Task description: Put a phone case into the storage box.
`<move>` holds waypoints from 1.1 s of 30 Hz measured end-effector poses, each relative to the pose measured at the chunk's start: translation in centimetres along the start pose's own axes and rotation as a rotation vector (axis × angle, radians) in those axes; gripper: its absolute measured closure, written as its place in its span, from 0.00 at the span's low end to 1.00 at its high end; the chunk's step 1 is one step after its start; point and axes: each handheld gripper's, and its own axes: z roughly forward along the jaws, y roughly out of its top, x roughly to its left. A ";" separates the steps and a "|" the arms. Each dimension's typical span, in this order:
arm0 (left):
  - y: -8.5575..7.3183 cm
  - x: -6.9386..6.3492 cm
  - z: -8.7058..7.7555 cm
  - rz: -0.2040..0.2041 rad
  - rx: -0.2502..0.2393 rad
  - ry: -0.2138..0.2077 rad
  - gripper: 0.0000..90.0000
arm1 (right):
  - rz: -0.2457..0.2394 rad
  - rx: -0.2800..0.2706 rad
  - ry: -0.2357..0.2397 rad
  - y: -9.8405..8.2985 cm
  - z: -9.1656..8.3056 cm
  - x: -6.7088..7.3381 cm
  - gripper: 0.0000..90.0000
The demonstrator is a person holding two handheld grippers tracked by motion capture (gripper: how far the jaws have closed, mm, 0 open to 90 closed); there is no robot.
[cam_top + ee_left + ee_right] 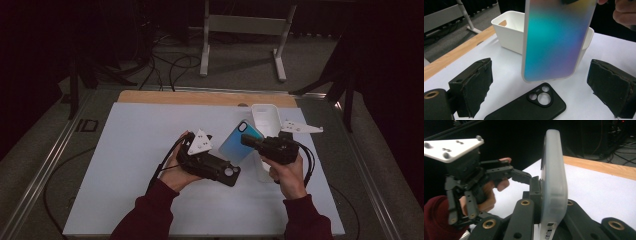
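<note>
An iridescent blue phone case [239, 144] hangs tilted above the white table [145, 165], with my right gripper [248, 141] shut on its upper end. In the right gripper view the phone case [554, 177] shows edge-on, clamped at my right gripper [541, 192]. My left gripper [540, 72] is open: its two black pads [474, 87] stand wide apart, one on each side of the case's lower end [554, 42], without touching it. A black phone case [529, 106] lies flat on the table below. In the high view the left gripper [212, 159] sits just left of the iridescent case, above the black phone case [231, 175].
A white plastic bin [265, 112] stands behind the right hand, near the wooden strip [200, 97] at the table's far edge. The bin [509, 35] is right behind the hanging case. Beyond the table are a white stand and cables on the floor.
</note>
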 end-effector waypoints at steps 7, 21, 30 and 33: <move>-0.5 0.3 0.0 -0.021 0.000 -0.054 0.08 | -0.053 0.012 0.063 0.2 0.0 0.8 0.96; -0.8 0.1 0.5 -0.037 0.006 -0.175 0.24 | -0.102 0.045 0.185 0.6 0.8 1.7 0.96; -0.9 0.0 0.3 -0.016 0.000 -0.224 0.46 | -0.134 0.069 0.206 0.5 1.0 1.8 0.96; -1.1 0.1 0.0 -0.008 -0.016 -0.231 0.57 | -0.125 0.070 0.198 0.4 0.8 1.4 0.95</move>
